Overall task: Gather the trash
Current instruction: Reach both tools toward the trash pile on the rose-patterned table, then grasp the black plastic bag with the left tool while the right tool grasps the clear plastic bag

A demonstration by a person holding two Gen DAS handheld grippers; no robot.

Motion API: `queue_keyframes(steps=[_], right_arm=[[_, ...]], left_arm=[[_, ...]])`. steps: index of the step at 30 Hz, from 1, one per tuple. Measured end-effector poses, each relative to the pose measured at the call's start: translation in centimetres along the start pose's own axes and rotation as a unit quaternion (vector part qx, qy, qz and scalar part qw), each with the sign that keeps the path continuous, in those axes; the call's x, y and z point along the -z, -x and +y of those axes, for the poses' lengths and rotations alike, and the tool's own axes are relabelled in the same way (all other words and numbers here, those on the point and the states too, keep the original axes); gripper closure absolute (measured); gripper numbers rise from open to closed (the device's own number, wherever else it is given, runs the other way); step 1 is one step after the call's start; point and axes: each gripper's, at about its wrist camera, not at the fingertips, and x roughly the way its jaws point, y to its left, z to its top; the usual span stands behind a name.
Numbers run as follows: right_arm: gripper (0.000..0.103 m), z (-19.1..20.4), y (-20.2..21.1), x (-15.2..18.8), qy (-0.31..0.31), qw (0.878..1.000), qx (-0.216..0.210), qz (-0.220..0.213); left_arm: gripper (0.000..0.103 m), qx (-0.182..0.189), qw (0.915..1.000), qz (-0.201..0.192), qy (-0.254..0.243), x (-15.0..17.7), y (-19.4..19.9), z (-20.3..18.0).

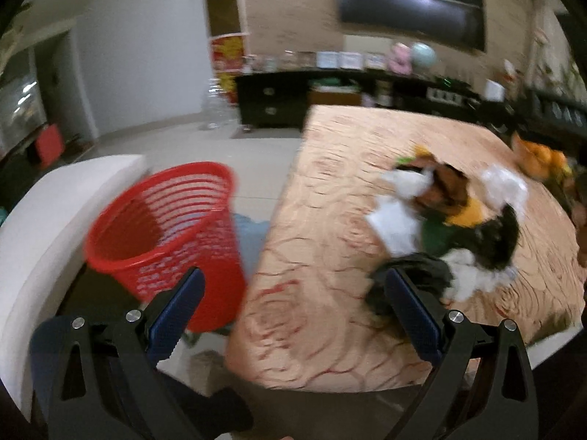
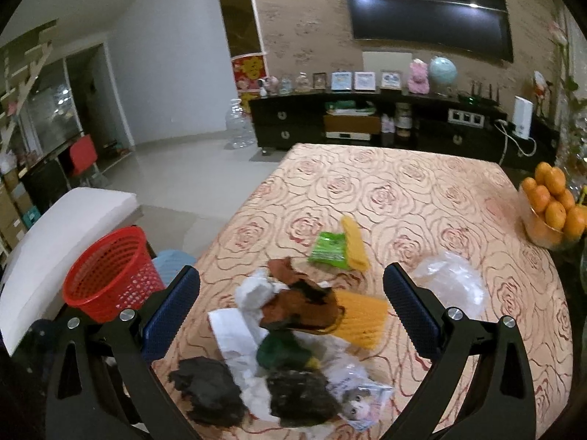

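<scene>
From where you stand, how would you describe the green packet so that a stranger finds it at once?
Start at the table with the rose-pattern cloth and find the trash pile at its near end. Just beyond the pile lies the green packet, flat, touching a yellow strip. It is the only bright green, printed piece; the green lump inside the pile is dark and crumpled.

Crumpled wrappers and paper (image 2: 290,333) heaped on table, red basket (image 2: 110,275) (empty) beside it

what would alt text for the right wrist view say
The open right gripper hangs over a pile of crumpled trash on a table with a rose-patterned cloth, its jaws wide apart and empty. A red mesh basket stands off the table's left edge; a bowl of oranges sits far right.
</scene>
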Motion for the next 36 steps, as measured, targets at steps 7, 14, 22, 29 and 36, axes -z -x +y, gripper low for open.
queue_keyframes(steps=[7,14,22,29,36], right_arm=[[0.006,-2.3,-0.2,0.2,-0.026,1.0,0.013,0.007],[0.006,-3.4,-0.3,0.4,-0.041,0.999,0.018,0.015],[0.006,-3.8,-0.6,0.6,-0.047,0.998,0.026,0.023],[0.006,-5.4,-0.1,0.3,-0.058,0.997,0.04,0.015],[0.006,-12.8,0.6,0.6,-0.153,0.983,0.099,0.006]], left_arm=[[0.009,0.043,0.9977,0.017,-0.05,-0.4,-2.9,-4.2],[0.009,0.094,0.9921,0.069,-0.048,0.0,-6.5,-5.4],[0.036,0.17,0.9807,0.097,0.004,0.1,-8.6,-4.2],[0.062,0.189,0.9785,0.08,0.015,-0.2,-7.5,-3.2],[0.062,0.166,0.9855,0.027,0.024,-1.3,-5.0,-0.9]])
